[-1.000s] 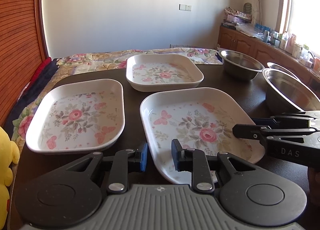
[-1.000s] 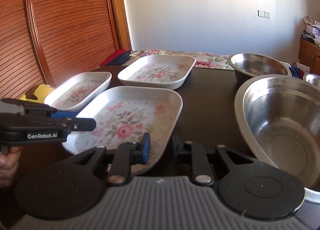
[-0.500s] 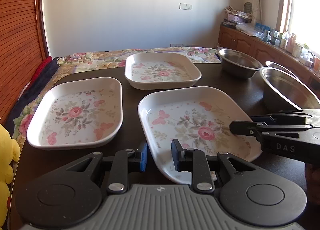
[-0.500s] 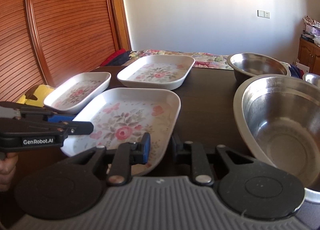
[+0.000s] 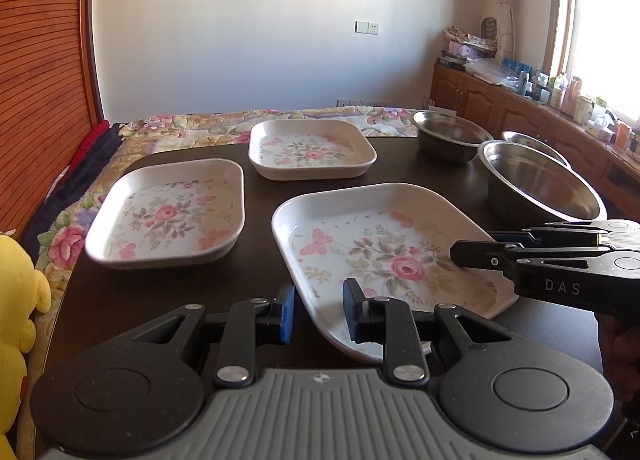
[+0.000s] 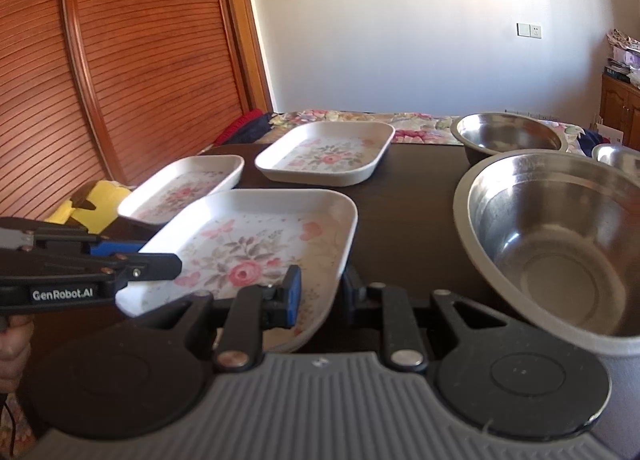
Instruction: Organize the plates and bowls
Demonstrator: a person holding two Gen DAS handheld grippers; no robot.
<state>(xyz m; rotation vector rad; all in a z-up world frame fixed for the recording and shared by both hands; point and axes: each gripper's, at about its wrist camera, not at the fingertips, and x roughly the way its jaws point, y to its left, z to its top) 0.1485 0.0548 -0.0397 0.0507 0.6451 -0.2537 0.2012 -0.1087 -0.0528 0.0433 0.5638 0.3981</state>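
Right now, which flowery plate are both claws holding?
The nearest, biggest flowery plate: each claw pinches one of its near edges. The other two plates sit untouched farther back.

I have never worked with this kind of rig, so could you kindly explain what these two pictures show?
There is no robot here. A person holds a hand-operated two-finger clamp in each hand, and each clamp carries a wide-angle camera looking along its fingers. One picture comes from the left gripper, the other from the right gripper. That is why each clamp also shows up at the edge of the other's view. On the dark table are three floral plates and three steel bowls, such as the big bowl. Both grippers are closed on opposite rims of the near plate.
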